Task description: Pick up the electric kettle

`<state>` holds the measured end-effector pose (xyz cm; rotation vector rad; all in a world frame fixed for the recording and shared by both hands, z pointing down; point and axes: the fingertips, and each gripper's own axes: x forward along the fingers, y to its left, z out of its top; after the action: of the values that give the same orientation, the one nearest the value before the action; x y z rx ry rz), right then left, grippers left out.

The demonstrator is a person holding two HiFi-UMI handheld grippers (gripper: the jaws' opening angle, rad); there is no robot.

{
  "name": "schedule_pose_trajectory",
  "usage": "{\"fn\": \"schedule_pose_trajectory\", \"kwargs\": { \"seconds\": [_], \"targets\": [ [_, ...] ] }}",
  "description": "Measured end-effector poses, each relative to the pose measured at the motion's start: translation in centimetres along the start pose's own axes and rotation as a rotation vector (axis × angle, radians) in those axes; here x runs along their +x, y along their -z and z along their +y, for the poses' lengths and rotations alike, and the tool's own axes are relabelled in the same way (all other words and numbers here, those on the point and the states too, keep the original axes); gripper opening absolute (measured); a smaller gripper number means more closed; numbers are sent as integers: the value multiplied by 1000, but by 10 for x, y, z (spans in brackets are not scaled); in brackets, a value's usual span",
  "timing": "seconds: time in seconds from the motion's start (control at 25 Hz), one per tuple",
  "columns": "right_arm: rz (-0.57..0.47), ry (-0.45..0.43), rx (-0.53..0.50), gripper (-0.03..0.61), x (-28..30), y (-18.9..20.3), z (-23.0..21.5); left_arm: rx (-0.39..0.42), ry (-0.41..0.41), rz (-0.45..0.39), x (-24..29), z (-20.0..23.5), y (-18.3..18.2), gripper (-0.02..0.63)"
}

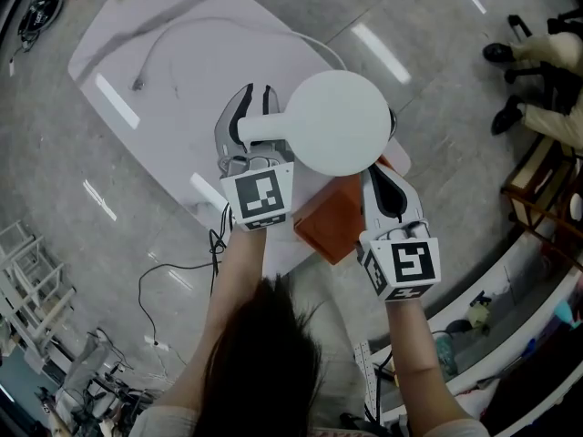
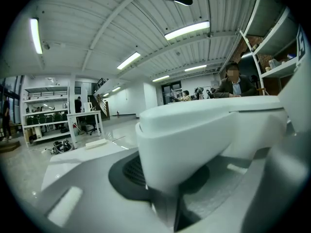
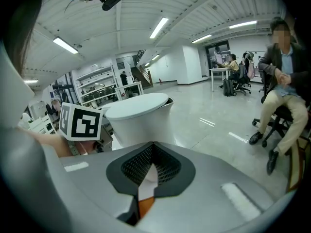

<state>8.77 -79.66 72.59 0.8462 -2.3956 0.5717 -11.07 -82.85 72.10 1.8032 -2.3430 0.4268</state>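
Note:
The white electric kettle point(image 1: 339, 121) shows its round lid from above and hangs over the right end of the white table point(image 1: 173, 89). My left gripper point(image 1: 258, 107) is shut on the kettle's handle point(image 1: 262, 128). In the left gripper view that handle point(image 2: 194, 140) fills the space between the jaws. My right gripper point(image 1: 381, 178) stands just right of and below the kettle, shut with nothing in it, over an orange-brown box point(image 1: 332, 221). The right gripper view has the kettle point(image 3: 138, 123) ahead to the left, beside the left gripper's marker cube point(image 3: 80, 122).
A white cable point(image 1: 173, 35) lies across the table's far part. A black cord point(image 1: 173, 276) trails on the floor at lower left. A seated person's legs and shoes point(image 1: 524, 80) are at upper right. Shelving and clutter point(image 1: 537, 271) line the right side.

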Motion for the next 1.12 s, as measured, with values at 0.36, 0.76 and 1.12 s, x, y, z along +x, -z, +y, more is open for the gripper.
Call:
{"fn": "schedule_pose_trajectory", "kwargs": {
  "seconds": [0.36, 0.76, 1.12],
  "targets": [
    [-49, 225, -41, 20, 18, -18, -32, -41, 14, -56, 7, -1, -6, 22],
    [-116, 495, -43, 20, 15, -43, -68, -50, -21, -33, 8, -1, -13, 23],
    [-175, 518, -67, 20, -9, -70, -58, -106, -2, -81, -12, 4, -54, 23]
  ]
}}
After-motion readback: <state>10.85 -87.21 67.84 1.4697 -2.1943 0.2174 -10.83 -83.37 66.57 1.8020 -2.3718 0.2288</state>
